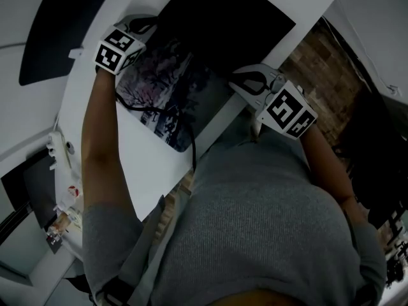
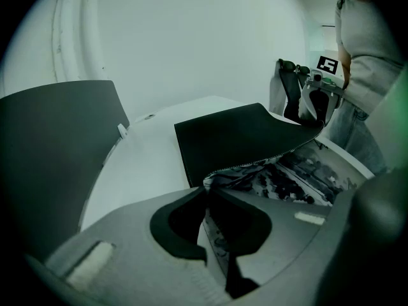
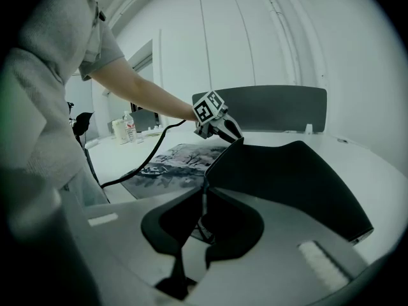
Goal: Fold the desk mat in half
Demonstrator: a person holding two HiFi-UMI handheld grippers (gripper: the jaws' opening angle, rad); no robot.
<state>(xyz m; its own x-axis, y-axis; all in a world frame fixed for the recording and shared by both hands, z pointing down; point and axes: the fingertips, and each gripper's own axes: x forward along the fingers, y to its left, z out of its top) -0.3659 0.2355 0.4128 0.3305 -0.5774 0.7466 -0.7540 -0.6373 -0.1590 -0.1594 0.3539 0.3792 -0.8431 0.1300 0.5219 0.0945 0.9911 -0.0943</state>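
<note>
The desk mat lies on the white desk (image 1: 148, 171), partly folded. Its printed tree-pattern face (image 1: 167, 91) shows toward me, and its black underside (image 1: 223, 24) is lifted and curled over. My left gripper (image 1: 137, 30) is shut on one corner of the mat, whose edge (image 2: 220, 177) runs between the jaws of that gripper (image 2: 207, 195). Along the same lifted edge, my right gripper (image 1: 247, 83) is shut on the other corner. In the right gripper view the black flap (image 3: 287, 177) rises from the jaws of that gripper (image 3: 204, 199) toward the left gripper (image 3: 220, 127).
A black cable (image 1: 186, 136) trails across the printed face and off the desk's near edge. A dark divider panel (image 1: 57, 24) stands at the desk's left. Bottles and small items (image 1: 64, 155) sit at the left edge. Brick-pattern floor (image 1: 319, 69) lies to the right.
</note>
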